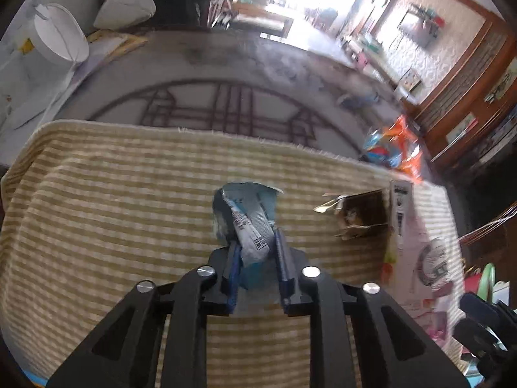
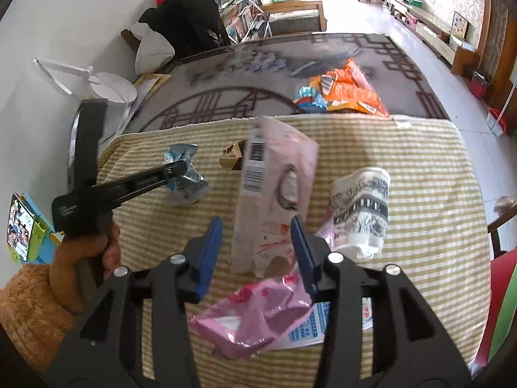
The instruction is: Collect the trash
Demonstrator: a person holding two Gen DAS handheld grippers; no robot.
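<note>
- In the left wrist view the far part of the room is washed out by window glare, and the orange snack packets [image 1: 407, 148] at the right edge are smeared by blur.
- The pink carton [image 1: 420, 252] in that view is pale and cut by the curved edge; its print cannot be read.
- The right gripper [image 2: 257, 242] shows only its fingers and linkage; the hand that bears it is out of frame.
- The left hand [image 2: 85, 258], in a fuzzy orange sleeve [image 2: 29, 310], grasps the left gripper's handle at the left of the right wrist view.
- The left gripper [image 1: 257, 242] is closed on the blue-and-silver wrapper [image 1: 245, 213], its blue pads pinching the near end of it.
- The wrapper lies on the striped yellow cloth [image 1: 113, 210], left of the small brown box [image 1: 365, 213], and stretches away from the fingers toward the far edge.
- It is crumpled foil, pale blue with a grey band and small dark print, torn open at the far end.
- The right gripper's jaws stand apart around the near end of the pink carton; whether the pads touch it cannot be told.
- Beneath them lies a crumpled pink plastic bag [image 2: 255, 317]; just right lies a paper cup [image 2: 362, 207] on its side, printed in black.
</note>
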